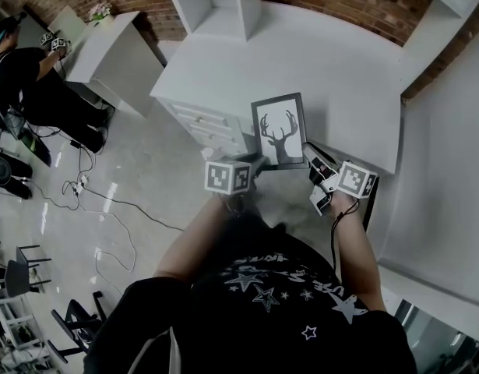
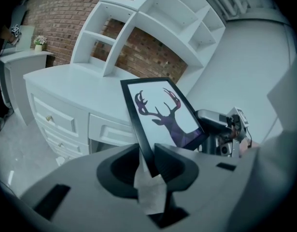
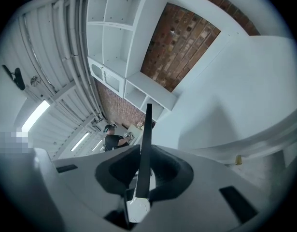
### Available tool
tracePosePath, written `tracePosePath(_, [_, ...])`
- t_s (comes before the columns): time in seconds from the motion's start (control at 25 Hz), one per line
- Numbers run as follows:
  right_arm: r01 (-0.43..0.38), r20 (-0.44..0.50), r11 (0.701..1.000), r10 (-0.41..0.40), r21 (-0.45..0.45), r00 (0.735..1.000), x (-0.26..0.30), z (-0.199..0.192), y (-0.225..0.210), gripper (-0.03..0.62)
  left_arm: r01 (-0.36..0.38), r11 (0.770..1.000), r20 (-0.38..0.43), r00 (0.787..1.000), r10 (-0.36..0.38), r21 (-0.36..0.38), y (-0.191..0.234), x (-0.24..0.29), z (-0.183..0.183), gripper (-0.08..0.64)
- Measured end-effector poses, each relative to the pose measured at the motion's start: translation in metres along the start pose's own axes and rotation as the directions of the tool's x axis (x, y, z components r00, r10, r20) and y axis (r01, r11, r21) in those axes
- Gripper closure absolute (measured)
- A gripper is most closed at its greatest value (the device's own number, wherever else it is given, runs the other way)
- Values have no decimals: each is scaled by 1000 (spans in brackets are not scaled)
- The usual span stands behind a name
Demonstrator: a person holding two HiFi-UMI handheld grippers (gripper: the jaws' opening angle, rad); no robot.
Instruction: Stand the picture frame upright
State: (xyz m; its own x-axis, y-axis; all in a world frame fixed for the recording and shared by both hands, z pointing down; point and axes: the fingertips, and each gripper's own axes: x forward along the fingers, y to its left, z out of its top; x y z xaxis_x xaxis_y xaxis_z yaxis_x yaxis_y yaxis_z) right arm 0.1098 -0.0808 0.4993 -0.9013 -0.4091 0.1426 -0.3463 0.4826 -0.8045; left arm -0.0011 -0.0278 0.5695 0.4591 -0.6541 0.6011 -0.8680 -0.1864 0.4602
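Note:
The picture frame (image 1: 280,128) has a black border and a dark deer silhouette on white. It is held tilted over the front edge of the white dresser top (image 1: 301,61). My left gripper (image 1: 259,162) is shut on its lower left edge, and the left gripper view shows that edge of the frame (image 2: 162,115) clamped between the left gripper's (image 2: 149,161) jaws. My right gripper (image 1: 310,151) grips the lower right corner. In the right gripper view the frame (image 3: 147,139) appears edge-on, pinched in the right gripper (image 3: 141,173).
Dresser drawers (image 1: 208,127) face the floor side below the frame. A white shelf unit (image 1: 216,2) stands at the back against a brick wall. A white wall panel (image 1: 442,178) runs along the right. Another person (image 1: 21,76) stands far left by a second white cabinet (image 1: 107,49).

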Motion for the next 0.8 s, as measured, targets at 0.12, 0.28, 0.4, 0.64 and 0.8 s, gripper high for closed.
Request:
tracePosePath(0.12, [-9,-3,1000,9,-28,1000,8,2,10,514,22,1000,12,1000,-22,7,5,-7,4,463])
tracePosePath(0.28, [-9,2,999,9,-38,1000,19,12,8,514,23,1000,11,1000,-24,17,13,-1,20,463])
tracePosePath(0.4, [-15,6,999,16,-48,1000,40,26,5,514,13,1000,14,1000,-13,28,30,6,41,463])
tracePosePath(0.64, [-26,26,997,28,-77,999,93,64,7,514,11,998,44,999,-14,62,68,13,100,463])
tracePosePath(0.8, [-24,39,995,28,-98,999,134,89,4,514,3,996,64,998,-9,86,98,18,142,463])
